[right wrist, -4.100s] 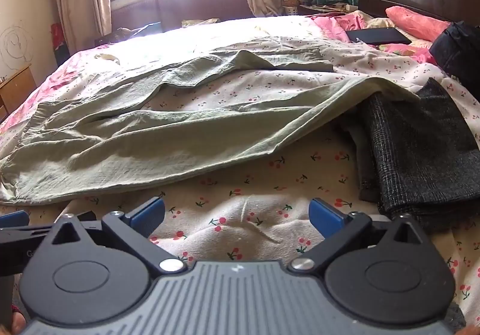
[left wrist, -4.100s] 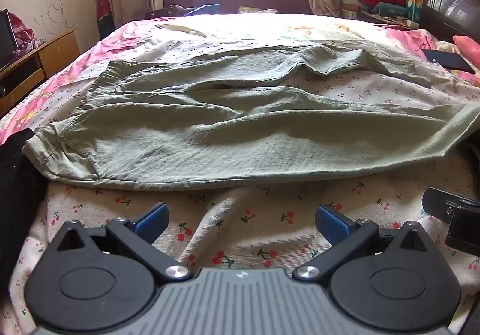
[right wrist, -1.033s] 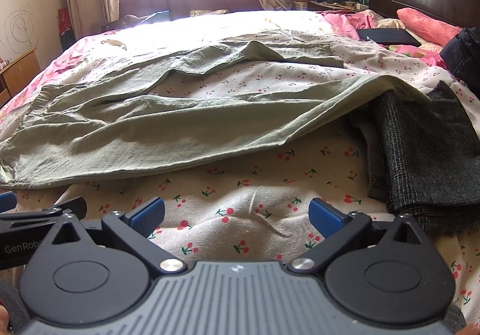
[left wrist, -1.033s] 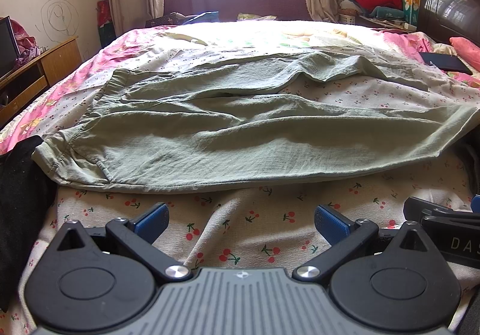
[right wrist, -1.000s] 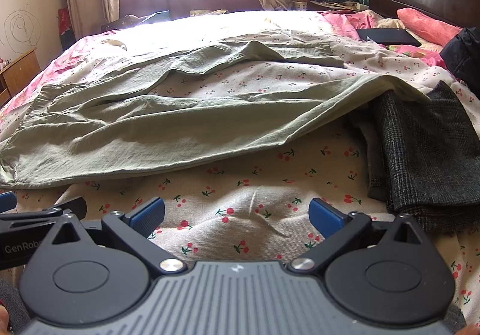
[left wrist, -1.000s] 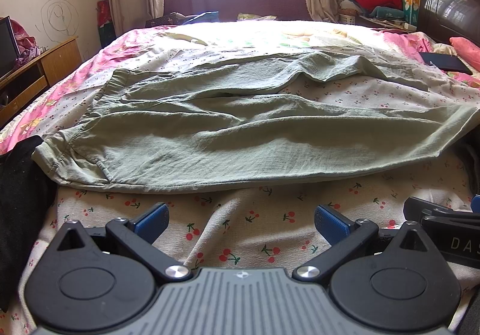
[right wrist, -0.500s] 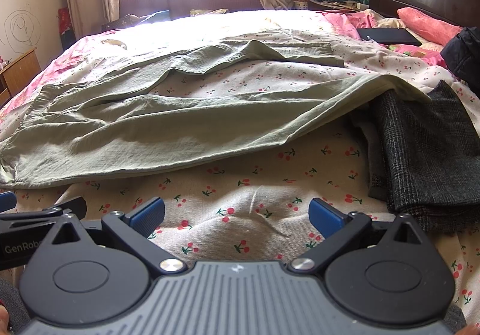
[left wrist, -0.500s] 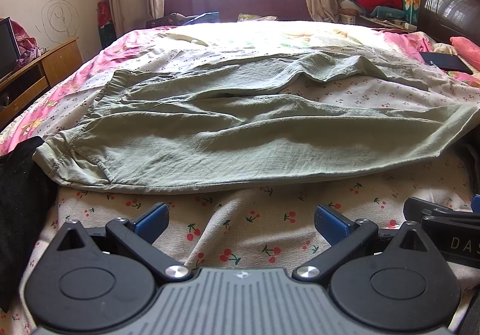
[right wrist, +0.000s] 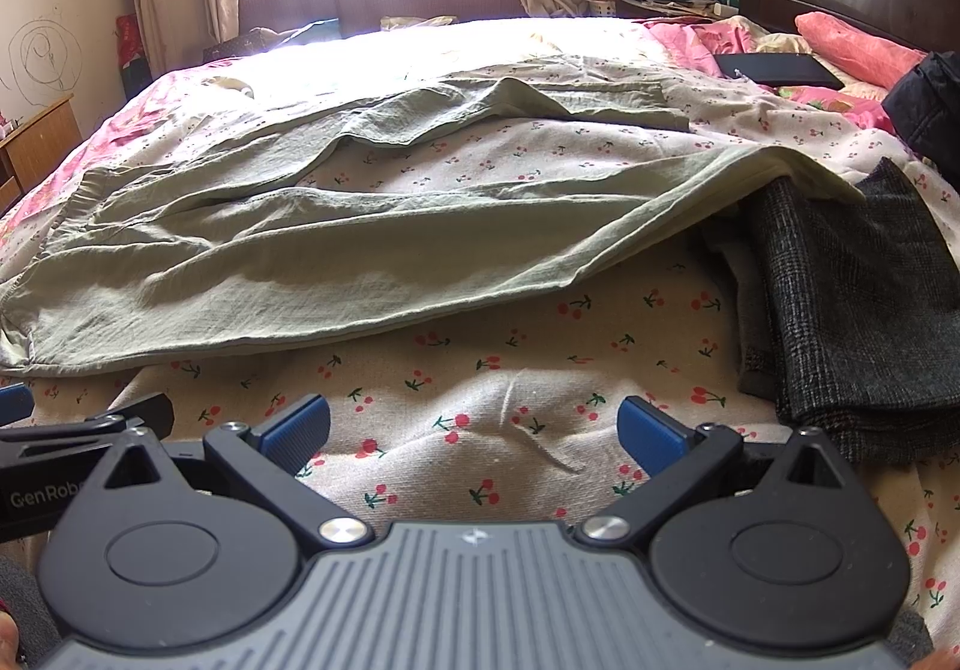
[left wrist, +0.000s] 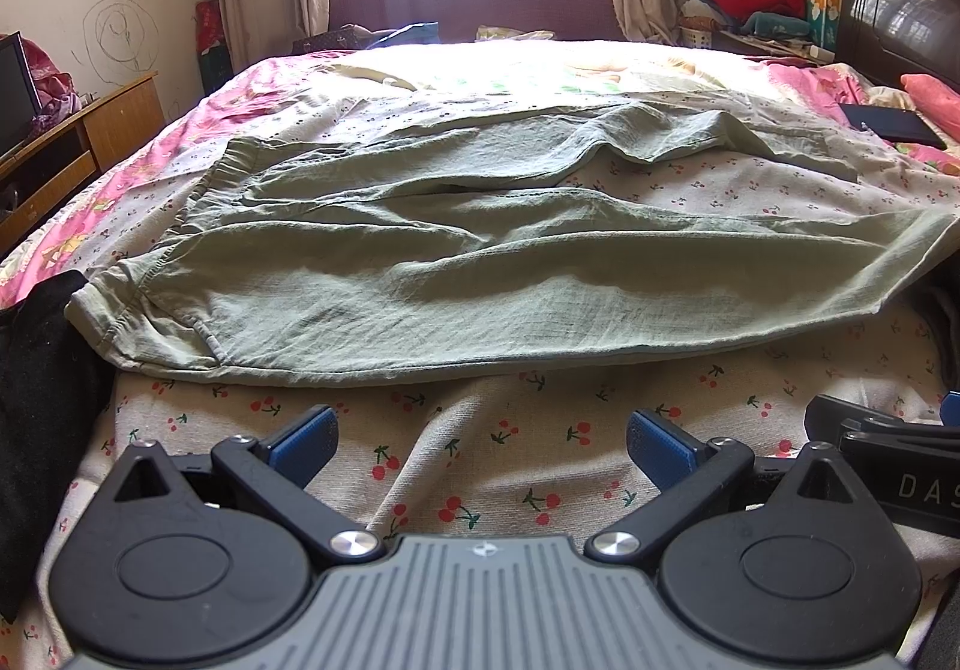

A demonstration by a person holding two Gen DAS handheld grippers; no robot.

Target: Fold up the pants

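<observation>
Pale green pants [left wrist: 456, 274] lie spread flat and wrinkled across the bed, waistband at the left [left wrist: 114, 304], legs running right; they also show in the right wrist view [right wrist: 336, 256]. The near leg's hem [right wrist: 780, 172] rests on a dark folded garment. My left gripper [left wrist: 480, 445] is open and empty, low over the cherry-print sheet just short of the pants' near edge. My right gripper [right wrist: 474, 433] is open and empty, beside the left one, also short of the pants.
A dark grey checked garment [right wrist: 858, 304] lies folded at the right. A black cloth [left wrist: 42, 388] lies at the left bed edge. A black tablet [right wrist: 777, 68] and pink pillow [right wrist: 852, 48] lie near the headboard. A wooden cabinet [left wrist: 72, 141] stands at left.
Nothing has visibly moved over the last second; since about four seconds ago both views shifted slightly back from the pants.
</observation>
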